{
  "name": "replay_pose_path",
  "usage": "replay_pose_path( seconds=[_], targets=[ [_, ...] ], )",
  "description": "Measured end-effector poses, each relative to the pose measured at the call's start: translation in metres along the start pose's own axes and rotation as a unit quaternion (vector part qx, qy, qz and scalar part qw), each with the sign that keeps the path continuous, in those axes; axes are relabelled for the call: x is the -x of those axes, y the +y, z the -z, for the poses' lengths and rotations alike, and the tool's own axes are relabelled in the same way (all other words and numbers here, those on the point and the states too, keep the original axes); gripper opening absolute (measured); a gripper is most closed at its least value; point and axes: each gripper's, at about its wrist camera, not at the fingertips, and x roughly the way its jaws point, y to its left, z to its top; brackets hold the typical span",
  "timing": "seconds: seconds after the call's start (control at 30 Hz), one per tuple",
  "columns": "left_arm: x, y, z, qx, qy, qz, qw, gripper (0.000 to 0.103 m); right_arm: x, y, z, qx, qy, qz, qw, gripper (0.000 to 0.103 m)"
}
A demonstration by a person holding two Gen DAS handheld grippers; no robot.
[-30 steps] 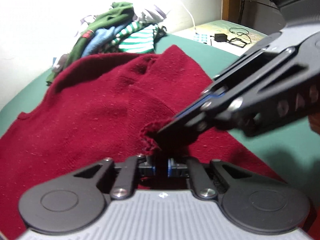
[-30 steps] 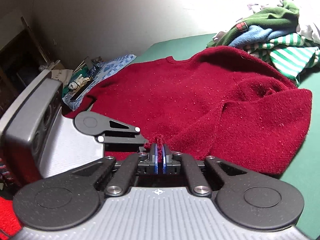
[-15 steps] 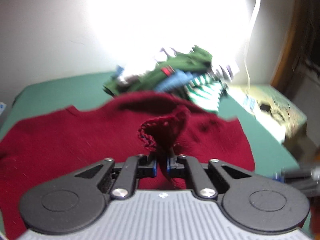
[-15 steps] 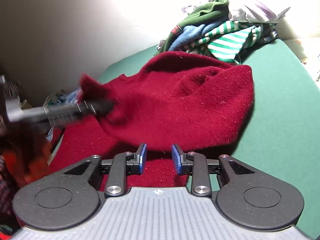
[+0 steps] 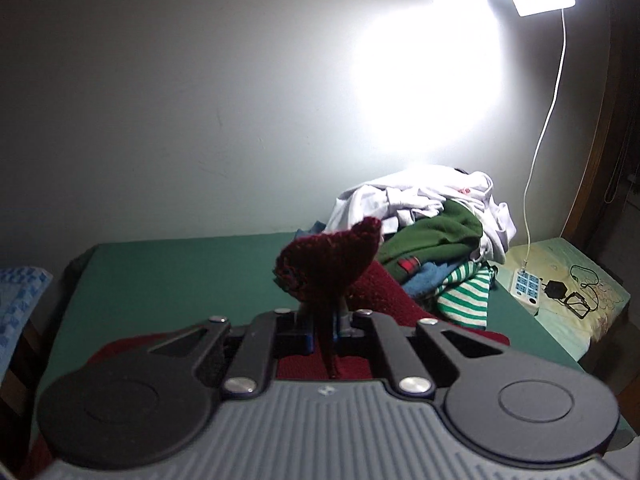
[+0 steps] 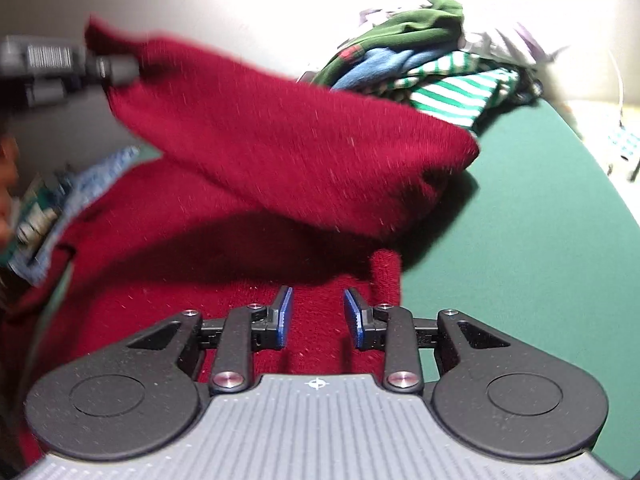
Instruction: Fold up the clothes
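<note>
Item, red sweater (image 6: 248,264): body flat on the green bed (image 6: 540,248), one part lifted across it by my left gripper (image 5: 320,330), which is clamped on a bunched knit edge; my right gripper (image 6: 316,316) hangs above the lower hem with its tongs apart, holding nothing. Item, clothes pile (image 5: 432,248): just beyond the sweater. Risk, as I judge it: the pinch looks shallow, though blur leaves me unsure, so the knit could slip out, or drag the unpinned body askew.

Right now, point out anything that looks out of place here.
Only the heap of unfolded clothes at the far end of the green bed looks messy. The red sweater is mid-fold, one corner lifted by the left tongs; nothing is damaged or spilled.
</note>
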Motion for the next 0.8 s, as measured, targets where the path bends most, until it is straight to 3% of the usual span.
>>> replay_pose_path(
  seconds=[0.1, 0.37, 0.57, 0.7, 0.8],
  targets=[
    [0.015, 0.019, -0.020, 0.006, -0.027, -0.005, 0.9996, 0.004, -0.019, 0.011, 0.000, 0.027, 0.001, 0.039, 0.999, 0.032],
    [0.045, 0.087, -0.032, 0.042, -0.045, -0.054, 0.9967, 0.004, -0.048, 0.025, -0.014, 0.060, -0.016, 0.109, 0.992, 0.032],
    [0.060, 0.147, -0.003, 0.110, -0.006, -0.095, 0.9893, 0.004, -0.060, 0.028, -0.015, 0.069, -0.014, 0.143, 0.987, 0.033],
    [0.056, 0.162, 0.033, 0.130, 0.028, -0.105, 0.9855, 0.004, -0.061, 0.035, -0.015, 0.078, -0.010, 0.148, 0.986, 0.033],
    [0.048, 0.166, 0.055, 0.129, 0.052, -0.118, 0.9831, 0.004, -0.053, 0.043, -0.016, 0.070, -0.001, 0.106, 0.992, 0.033]
  ],
)
